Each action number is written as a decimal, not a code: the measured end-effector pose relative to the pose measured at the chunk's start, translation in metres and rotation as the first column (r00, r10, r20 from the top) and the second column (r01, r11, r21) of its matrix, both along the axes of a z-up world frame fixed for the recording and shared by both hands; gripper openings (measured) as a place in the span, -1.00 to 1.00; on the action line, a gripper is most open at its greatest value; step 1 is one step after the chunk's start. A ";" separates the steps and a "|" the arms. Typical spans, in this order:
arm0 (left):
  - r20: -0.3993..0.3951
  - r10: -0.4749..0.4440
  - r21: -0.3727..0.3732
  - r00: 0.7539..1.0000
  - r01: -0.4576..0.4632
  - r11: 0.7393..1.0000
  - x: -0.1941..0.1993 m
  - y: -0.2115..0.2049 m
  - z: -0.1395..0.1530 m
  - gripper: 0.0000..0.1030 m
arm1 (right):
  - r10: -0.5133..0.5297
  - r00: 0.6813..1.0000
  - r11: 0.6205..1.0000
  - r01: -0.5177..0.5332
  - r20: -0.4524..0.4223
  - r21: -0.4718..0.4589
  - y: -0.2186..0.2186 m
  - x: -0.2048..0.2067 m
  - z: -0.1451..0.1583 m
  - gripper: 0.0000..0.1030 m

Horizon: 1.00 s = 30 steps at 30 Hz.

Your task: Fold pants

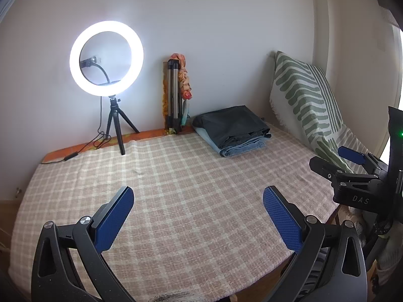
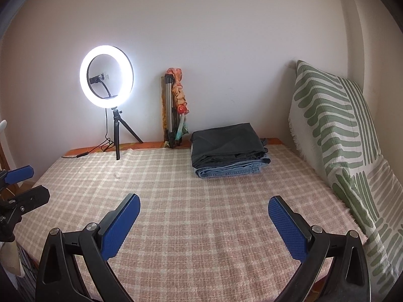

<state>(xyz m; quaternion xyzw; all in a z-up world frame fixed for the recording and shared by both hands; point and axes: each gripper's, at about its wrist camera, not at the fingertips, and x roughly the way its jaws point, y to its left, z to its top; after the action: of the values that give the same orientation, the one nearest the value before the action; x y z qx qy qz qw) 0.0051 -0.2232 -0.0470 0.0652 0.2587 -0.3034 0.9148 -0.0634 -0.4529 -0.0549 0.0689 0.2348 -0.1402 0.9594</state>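
Left wrist view: the left tool (image 1: 198, 196) hangs above the near part of the checked cloth (image 1: 176, 191) with its 2 blue-padded fingers (image 1: 114, 220) spread wide and nothing between them. Ahead of the tool and slightly to its right, 2 folded pants form a stack at the far side of the cloth: dark pants (image 1: 230, 123) on top, blue jeans (image 1: 241, 148) underneath, touching. Ahead to the left, a lit ring light (image 1: 106, 59) stands on a small black tripod (image 1: 116, 125). Between the light and the stack, a folded tripod (image 1: 173, 95) leans against the wall with a patterned fabric strip on it. A green-striped cushion (image 1: 304, 100) rises to the right of the stack. The right tool (image 1: 335, 161) shows at the right edge of this view; only 1 blue pad of it is clear.

Right wrist view: the right tool (image 2: 204, 203) also hangs over the near part of the cloth, fingers (image 2: 287, 226) set wide, empty. The stack lies ahead of it, near centre, well apart from the fingertips. The cushion lies along its right. The left tool appears at the left edge.
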 end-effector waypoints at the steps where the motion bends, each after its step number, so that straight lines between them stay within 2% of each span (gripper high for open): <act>1: 0.002 0.001 0.000 1.000 -0.001 1.000 -0.001 0.000 0.000 0.98 | 0.001 1.000 1.000 -0.001 -0.001 0.003 0.000 0.000 0.000 1.00; 30: 0.003 0.008 -0.008 1.000 -0.008 1.000 -0.001 0.001 0.001 0.98 | 0.017 1.000 1.000 -0.017 -0.004 0.023 0.002 0.006 -0.004 1.00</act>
<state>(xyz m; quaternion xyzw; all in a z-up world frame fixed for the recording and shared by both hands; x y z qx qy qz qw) 0.0037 -0.2225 -0.0459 0.0609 0.2562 -0.3006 0.9167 -0.0573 -0.4510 -0.0587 0.0777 0.2390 -0.1297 0.9592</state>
